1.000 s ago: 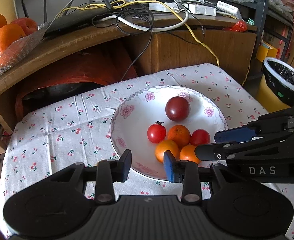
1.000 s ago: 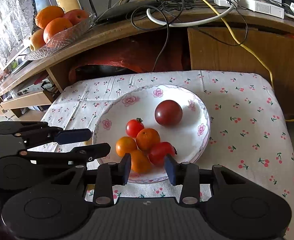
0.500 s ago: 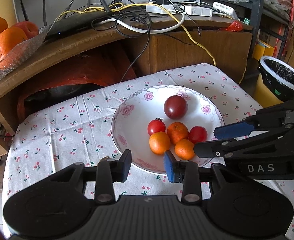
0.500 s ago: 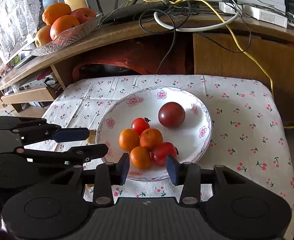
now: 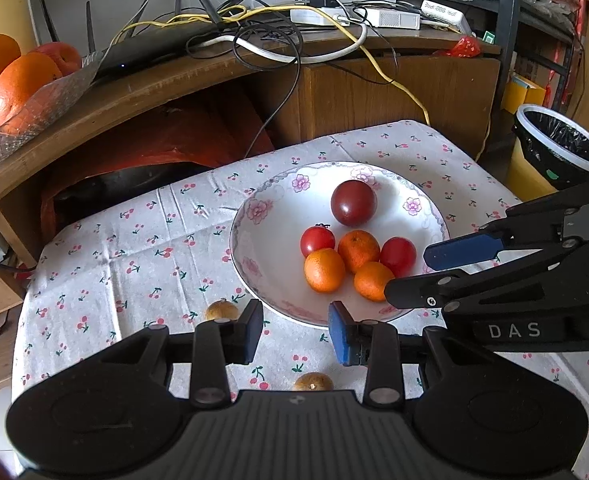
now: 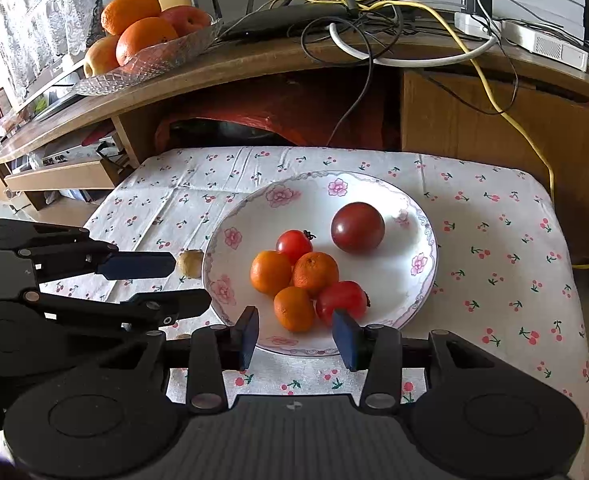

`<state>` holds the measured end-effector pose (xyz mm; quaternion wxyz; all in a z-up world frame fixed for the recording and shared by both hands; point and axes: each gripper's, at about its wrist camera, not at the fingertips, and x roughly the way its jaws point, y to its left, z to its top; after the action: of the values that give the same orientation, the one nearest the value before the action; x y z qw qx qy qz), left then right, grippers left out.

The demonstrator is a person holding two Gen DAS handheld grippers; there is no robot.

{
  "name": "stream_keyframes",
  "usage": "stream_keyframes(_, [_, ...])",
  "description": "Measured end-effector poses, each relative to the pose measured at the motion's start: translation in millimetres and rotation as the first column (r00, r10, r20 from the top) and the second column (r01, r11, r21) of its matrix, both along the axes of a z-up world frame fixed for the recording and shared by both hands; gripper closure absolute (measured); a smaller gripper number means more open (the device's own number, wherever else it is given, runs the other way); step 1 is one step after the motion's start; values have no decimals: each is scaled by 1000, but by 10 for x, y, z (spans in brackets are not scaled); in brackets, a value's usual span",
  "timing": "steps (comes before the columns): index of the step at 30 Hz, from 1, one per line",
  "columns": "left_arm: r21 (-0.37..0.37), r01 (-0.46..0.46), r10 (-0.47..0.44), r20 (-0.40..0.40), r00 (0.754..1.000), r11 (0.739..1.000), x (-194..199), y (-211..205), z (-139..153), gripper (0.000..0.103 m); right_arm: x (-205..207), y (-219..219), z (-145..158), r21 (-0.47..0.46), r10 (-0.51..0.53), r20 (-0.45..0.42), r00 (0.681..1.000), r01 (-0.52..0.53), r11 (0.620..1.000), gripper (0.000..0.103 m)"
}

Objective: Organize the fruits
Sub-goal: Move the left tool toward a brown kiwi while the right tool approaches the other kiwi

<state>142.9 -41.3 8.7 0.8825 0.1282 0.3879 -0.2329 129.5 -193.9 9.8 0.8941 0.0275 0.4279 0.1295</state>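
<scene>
A white flowered plate [image 5: 270, 248] [image 6: 378, 188] on the cherry-print cloth holds a dark red tomato [image 5: 353, 203] [image 6: 357, 226], two red tomatoes [image 5: 317, 240] and three small oranges [image 5: 324, 270]. Two brownish longans lie on the cloth: one [image 5: 222, 310] [image 6: 190, 263] left of the plate, one [image 5: 314, 382] in front of it. My left gripper [image 5: 296, 336] hovers open and empty before the plate's near rim. My right gripper [image 6: 296, 338] is open over the near rim, nothing between its fingers; an orange [image 6: 293, 308] and a red tomato [image 6: 342, 300] lie just beyond.
A wooden shelf behind carries a glass dish of large oranges and apples [image 6: 146, 40], a router and tangled cables [image 5: 254, 36]. A lined bin [image 5: 560, 148] stands right of the table. Each gripper shows in the other's view, the right one [image 5: 494, 264], the left one [image 6: 106, 276].
Both grippers have drawn back and up from the plate, both still open. The two longans on the cloth have come into view.
</scene>
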Motion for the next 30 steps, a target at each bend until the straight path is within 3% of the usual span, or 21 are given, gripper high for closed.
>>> stream_keyframes(20, [26,71,-71,-10,997,997,-275,223,-28,57,-160,209,-2,-9,85,-7,996,-85,996,64])
stream_keyframes(30, [79,80,-76,-51,996,994,-358,361,-169,55,-245,399,-98,5,152,-45,987,-152,988,64])
